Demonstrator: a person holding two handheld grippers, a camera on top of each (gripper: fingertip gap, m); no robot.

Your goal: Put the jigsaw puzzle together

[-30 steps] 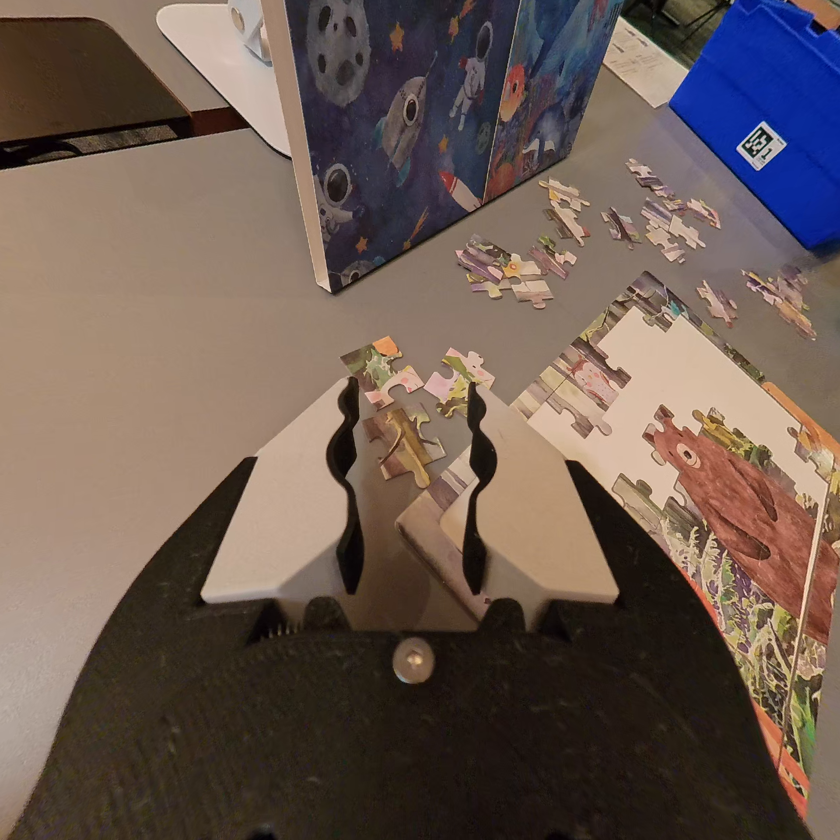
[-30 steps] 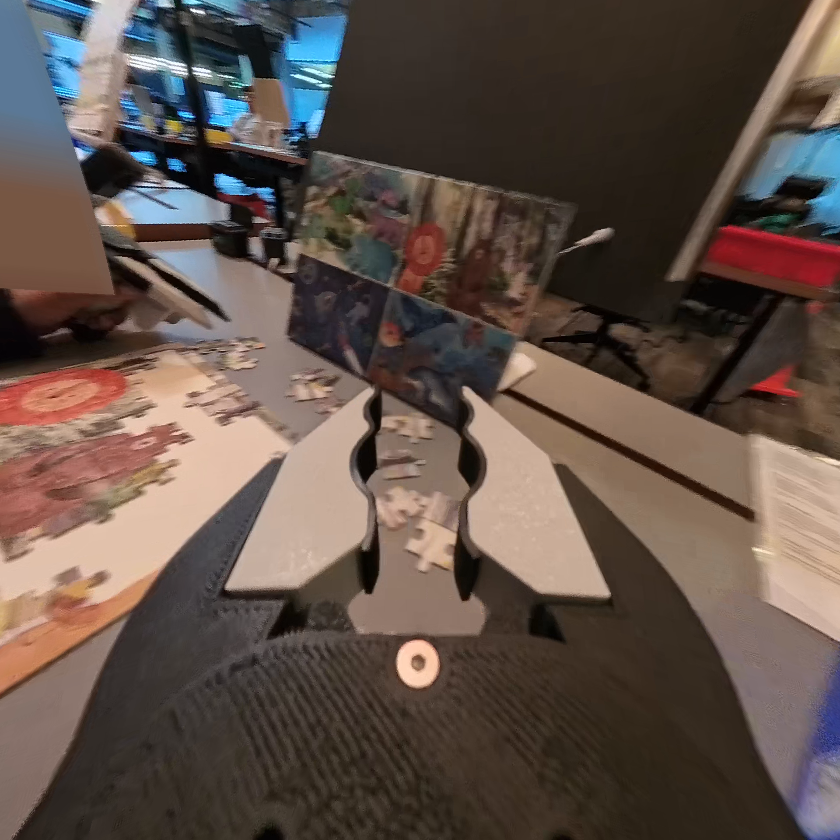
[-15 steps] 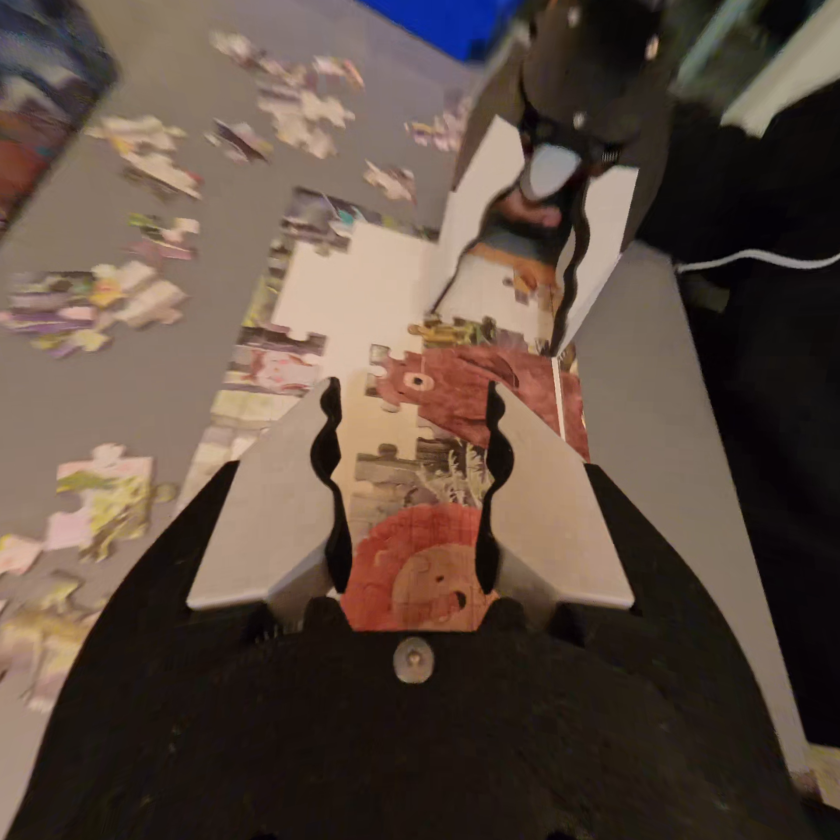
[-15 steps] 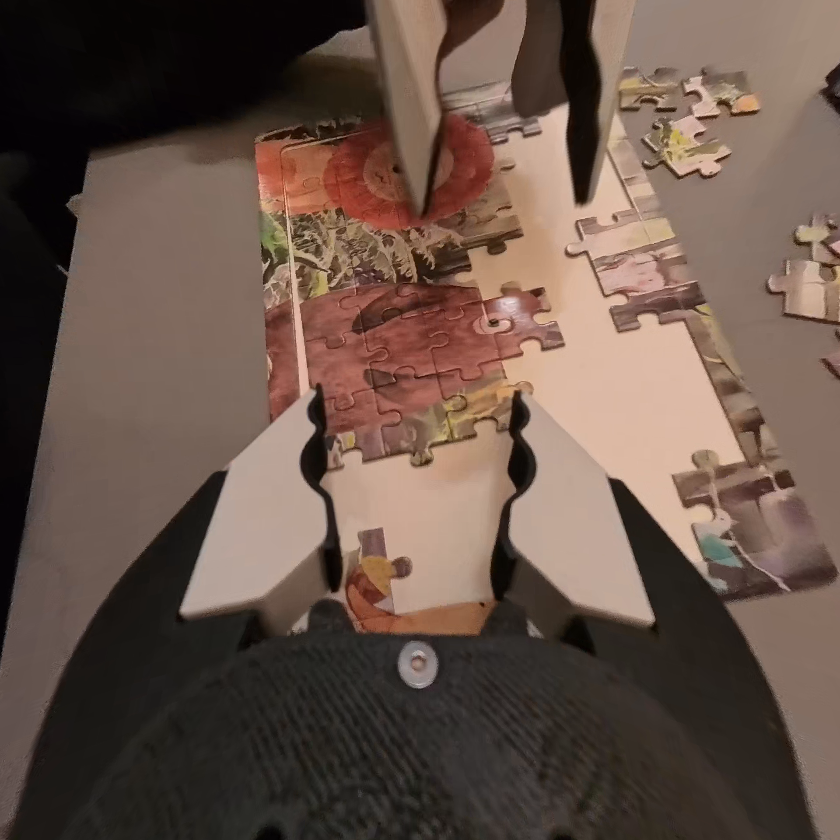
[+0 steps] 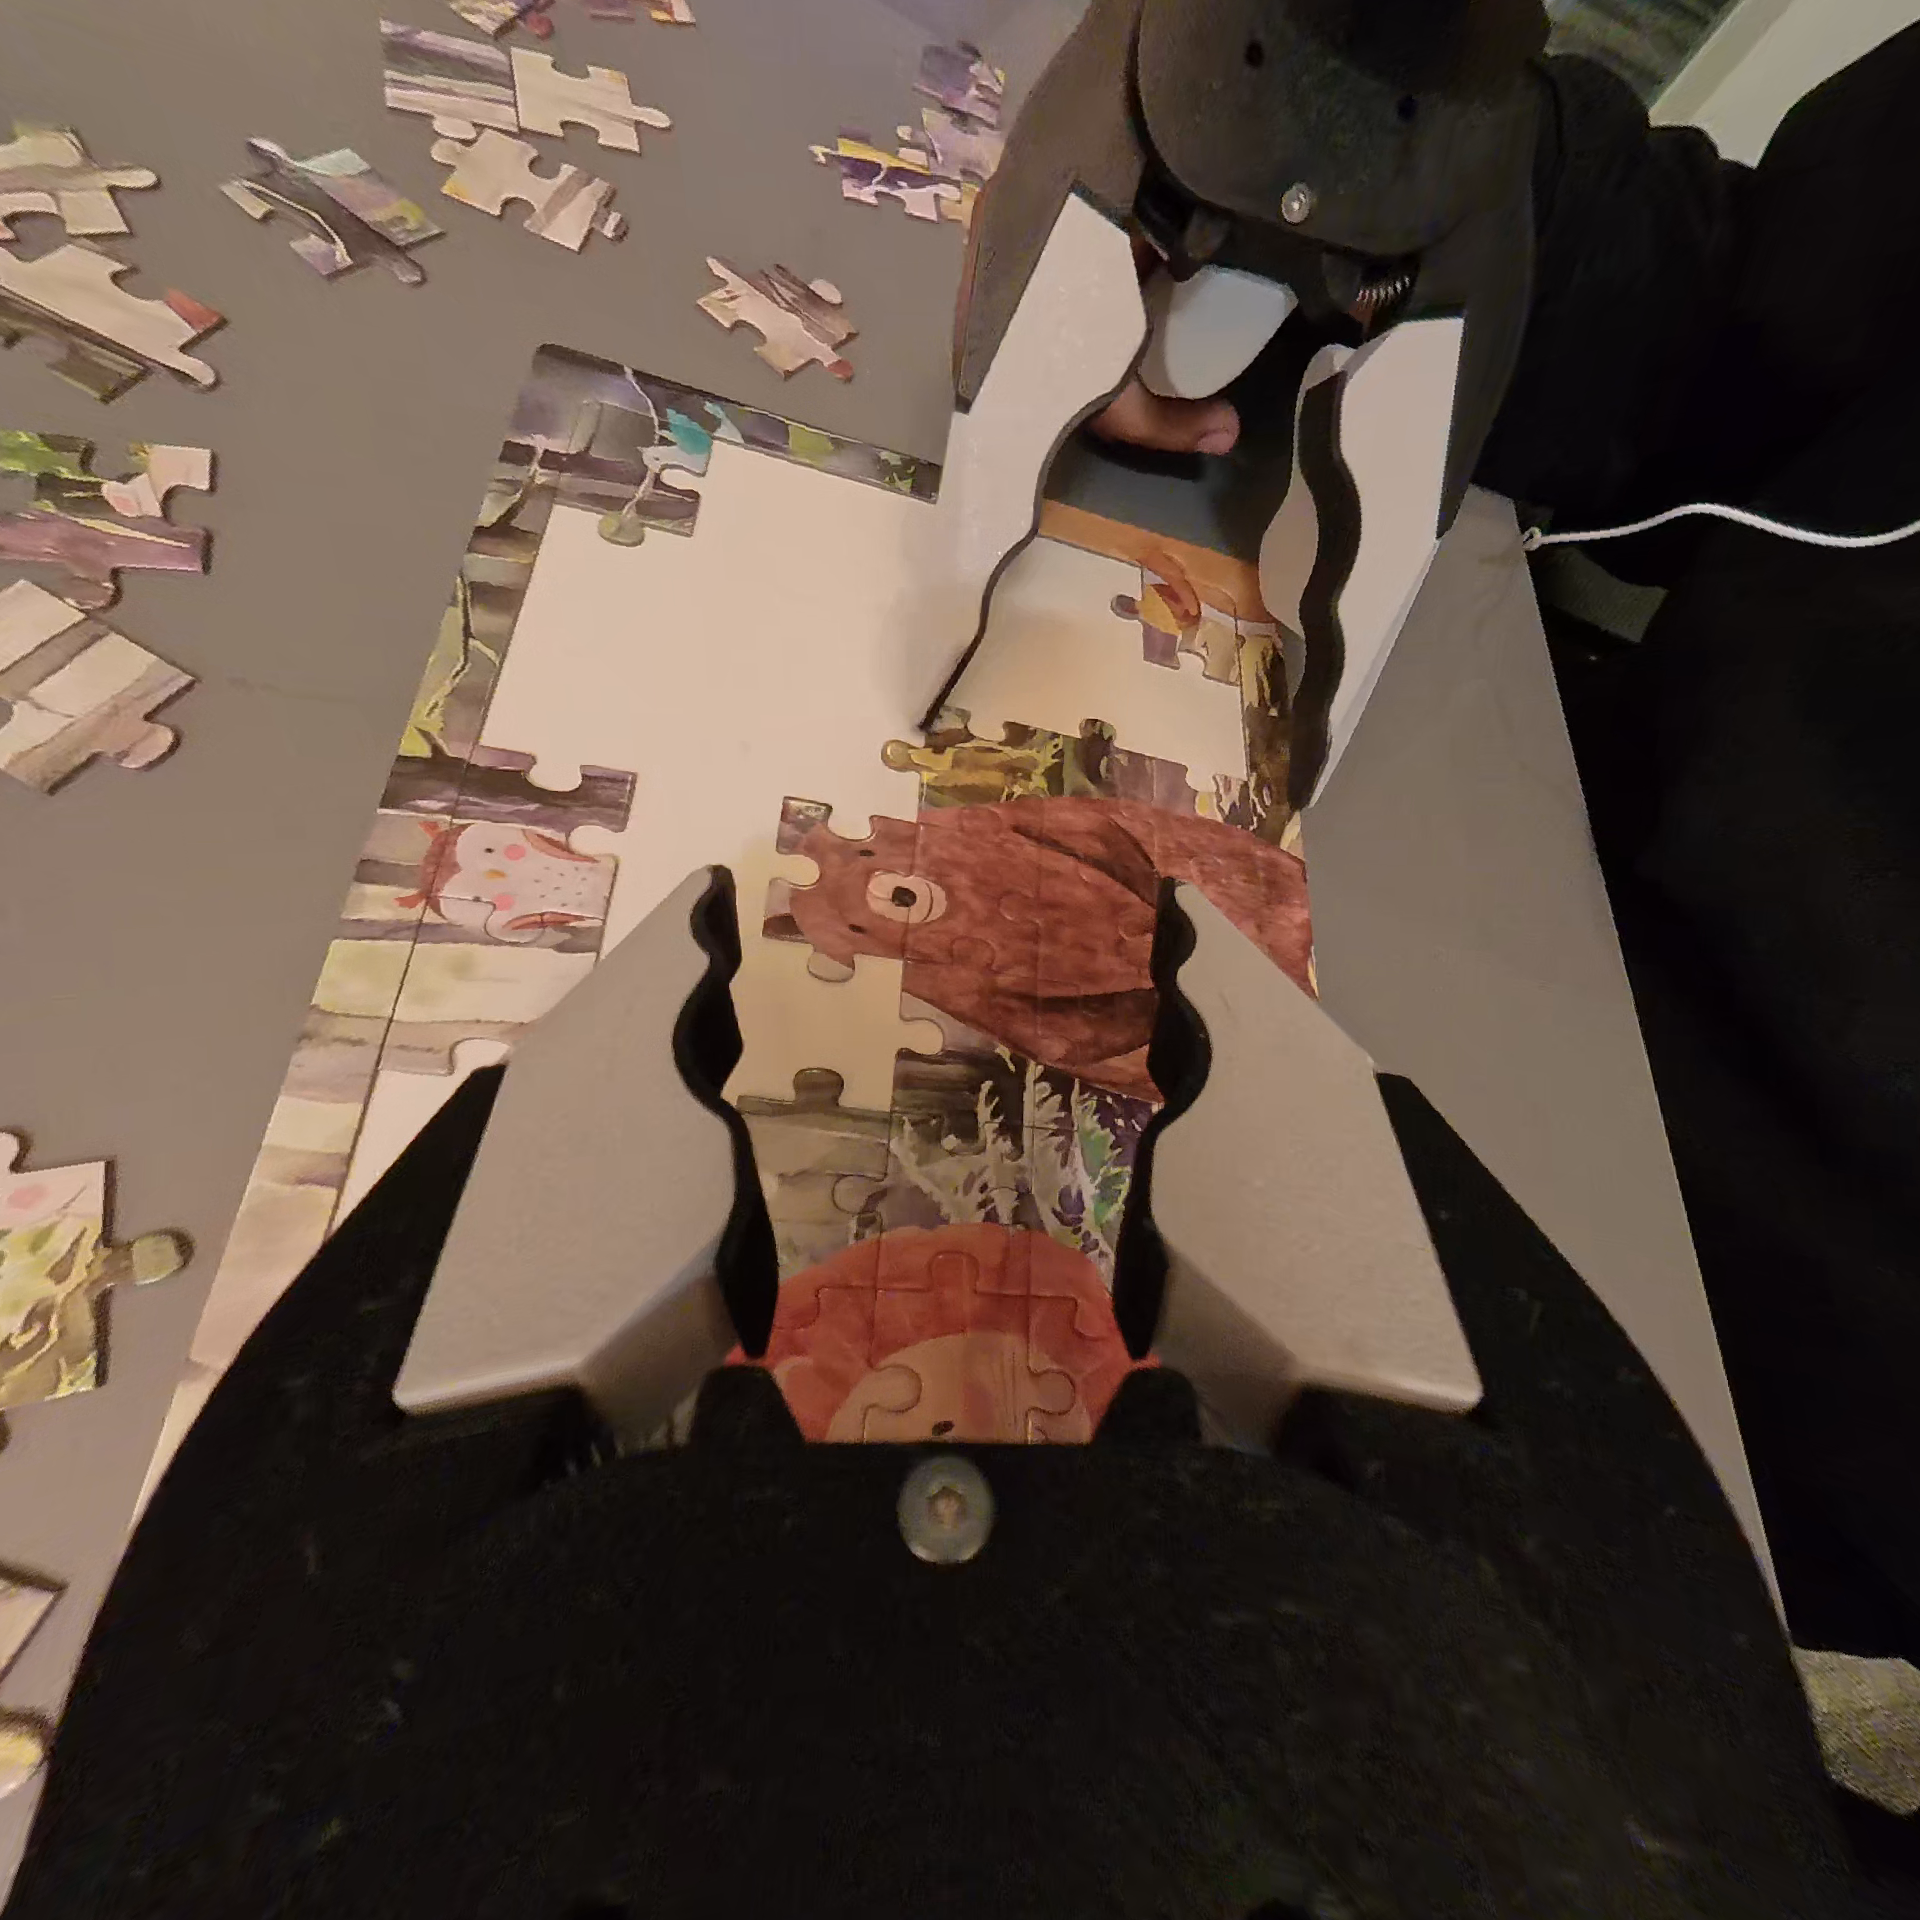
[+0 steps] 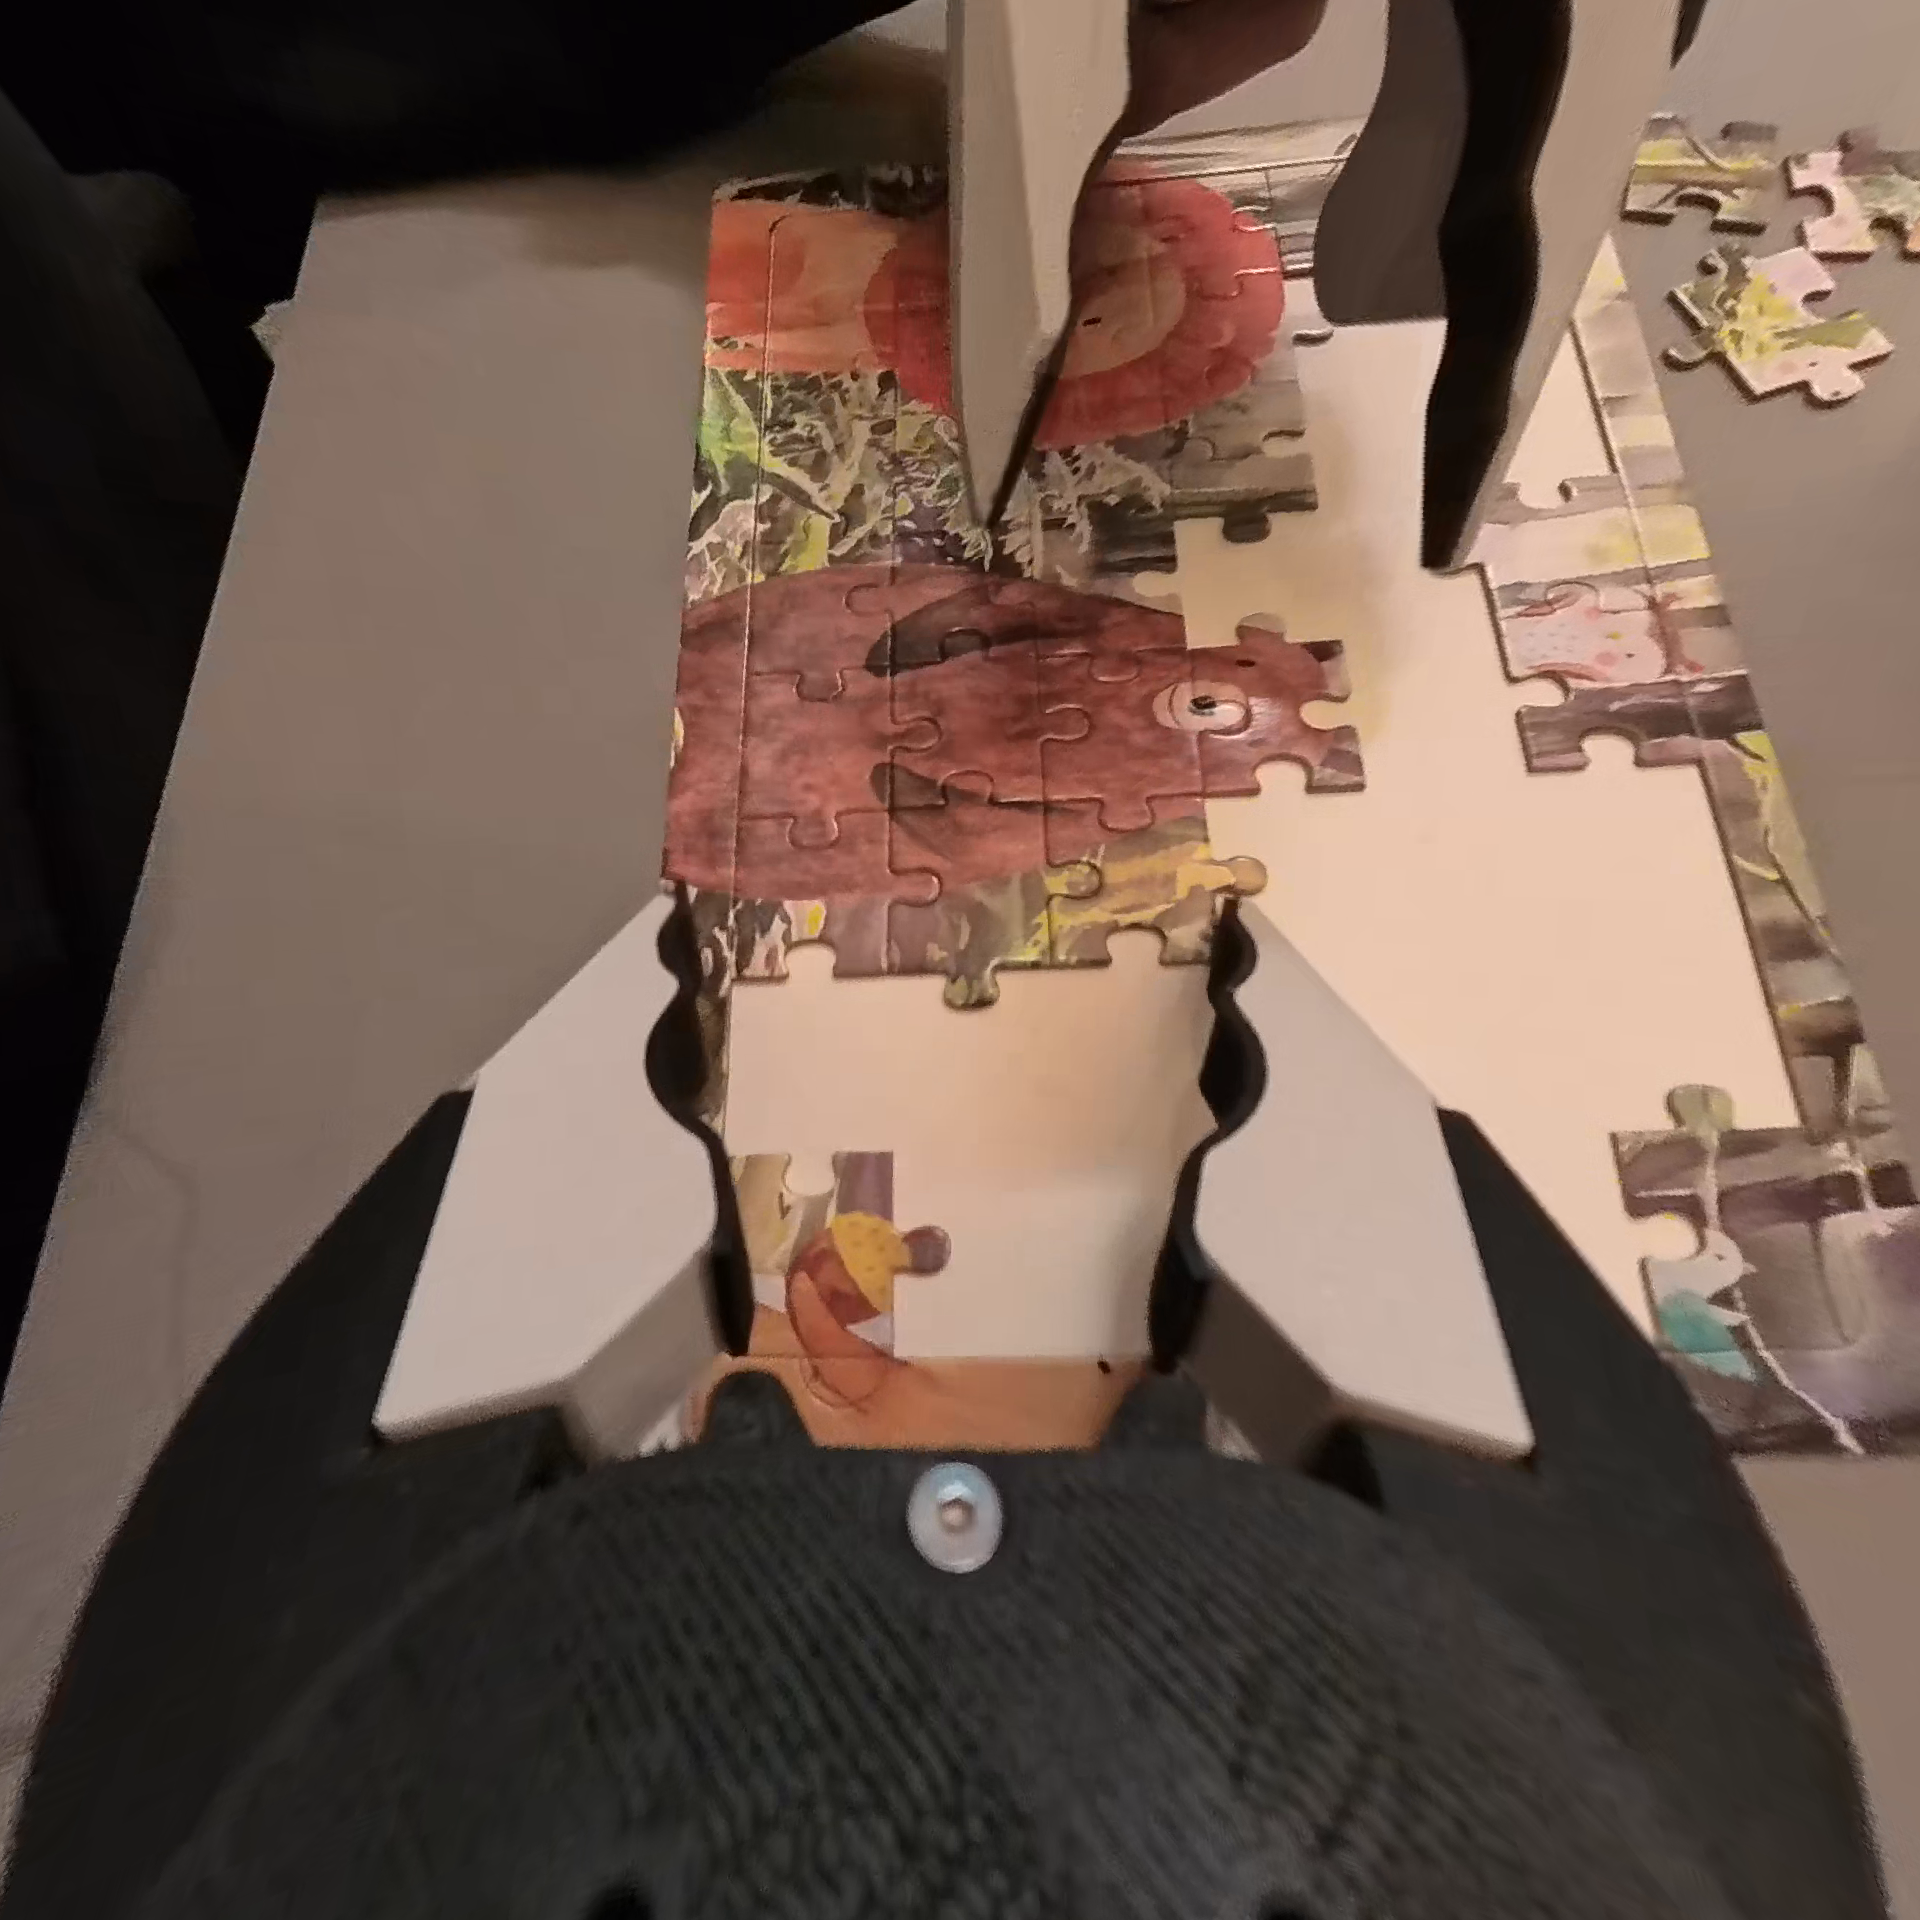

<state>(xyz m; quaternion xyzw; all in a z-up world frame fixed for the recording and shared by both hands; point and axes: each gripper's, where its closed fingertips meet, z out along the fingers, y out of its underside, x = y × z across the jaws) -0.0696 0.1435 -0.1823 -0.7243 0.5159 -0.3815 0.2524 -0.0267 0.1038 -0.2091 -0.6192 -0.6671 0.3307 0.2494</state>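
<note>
The jigsaw puzzle board [image 5: 727, 644] lies on the grey table, partly filled: a brown bear [image 5: 1039, 914], a red round patch [image 5: 935, 1330] and a border strip with an owl [image 5: 499, 883]. My left gripper [image 5: 940, 894] is open and empty, low over the bear. My right gripper [image 5: 1117, 758] faces it from the far end, open and empty. In the right wrist view my right gripper [image 6: 951, 920] hovers over the board [image 6: 1403, 914] just short of the bear [image 6: 987, 727], with the left gripper [image 6: 1216, 535] opposite. A small orange-and-yellow joined bit [image 6: 852, 1288] lies between the right fingers.
Several loose pieces [image 5: 343, 208] lie scattered on the table beyond the board's left side, and more show in the right wrist view [image 6: 1766, 343]. A person's dark sleeve [image 5: 1714, 416] is behind the right gripper. The table edge [image 5: 1621, 935] runs close along the board's other side. The grippers' ends are close to 7 cm from one another. The bear [image 6: 987, 727] is about equally far from each gripper, around 4 cm. Look for it in the left wrist view [image 5: 1080, 916] too.
A second ago both grippers faced the upright puzzle box and loose pieces. Both have swung over the board to face each other, jaws wider. Since half a second ago they have come slightly closer.
</note>
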